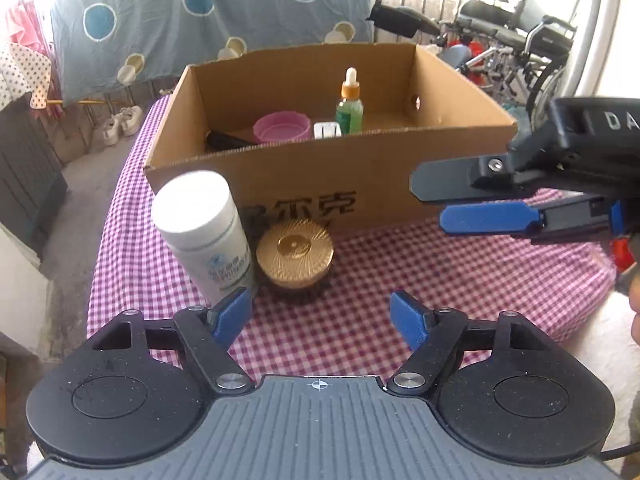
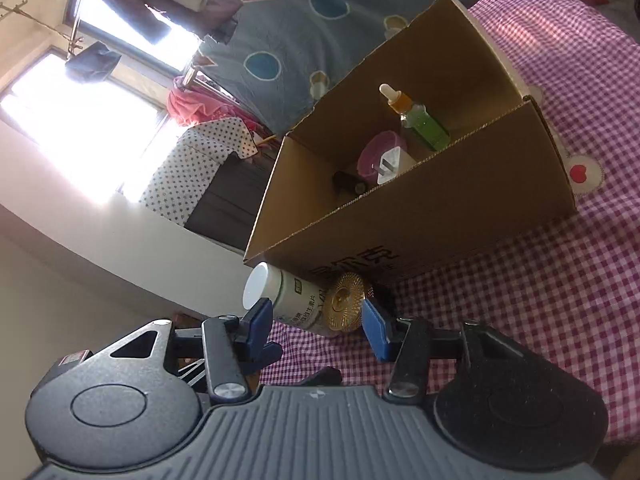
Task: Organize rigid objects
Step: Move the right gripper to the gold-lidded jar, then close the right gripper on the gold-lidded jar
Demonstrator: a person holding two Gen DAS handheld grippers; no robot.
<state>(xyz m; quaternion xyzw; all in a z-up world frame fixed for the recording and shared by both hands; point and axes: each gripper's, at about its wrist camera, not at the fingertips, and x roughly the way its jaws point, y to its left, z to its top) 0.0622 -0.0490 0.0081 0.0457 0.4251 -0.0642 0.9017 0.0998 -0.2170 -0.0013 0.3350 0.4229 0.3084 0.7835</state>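
Checked cloth: white bottle, gold-lidded jar beyond jaws

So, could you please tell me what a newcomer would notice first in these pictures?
Probably the open cardboard box on the pink checked tablecloth, with a green dropper bottle standing upright inside beside a pink lid. Just in front of the box stand a white bottle and a gold-lidded jar, side by side. Both tongs, left and right, are open and empty.

You can read the black characters "尔克" printed on the cardboard box front wall, the white letters "DA" on the right gripper, and too-small print on the white bottle.
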